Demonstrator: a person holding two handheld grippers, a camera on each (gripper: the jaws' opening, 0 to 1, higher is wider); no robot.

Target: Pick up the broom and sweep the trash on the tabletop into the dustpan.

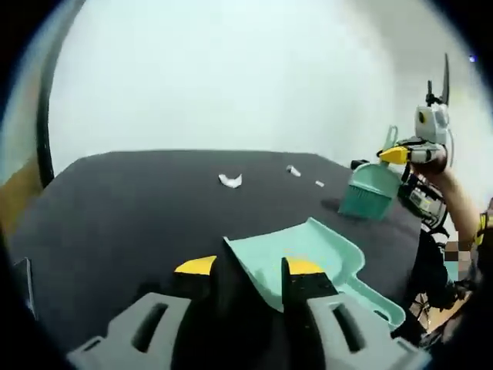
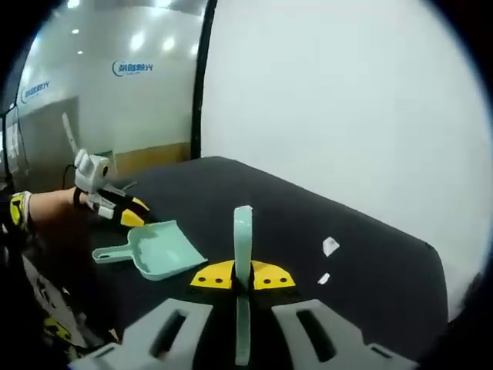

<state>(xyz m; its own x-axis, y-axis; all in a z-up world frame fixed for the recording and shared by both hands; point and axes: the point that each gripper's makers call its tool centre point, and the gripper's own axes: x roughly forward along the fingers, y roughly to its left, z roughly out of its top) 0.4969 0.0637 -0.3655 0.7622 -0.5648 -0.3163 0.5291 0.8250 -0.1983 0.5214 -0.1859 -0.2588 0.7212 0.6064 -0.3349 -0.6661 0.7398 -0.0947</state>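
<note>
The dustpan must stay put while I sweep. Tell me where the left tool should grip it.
Take the dustpan by its short handle, coming from behind, the person's side. The handle juts clear of the tray and looks narrow enough for two jaws; that leaves the open mouth free toward the paper scraps and the broom in the right tool.

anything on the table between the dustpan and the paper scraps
No, in the left gripper view the stretch of black table between the dustpan and the paper scraps is bare.
</note>
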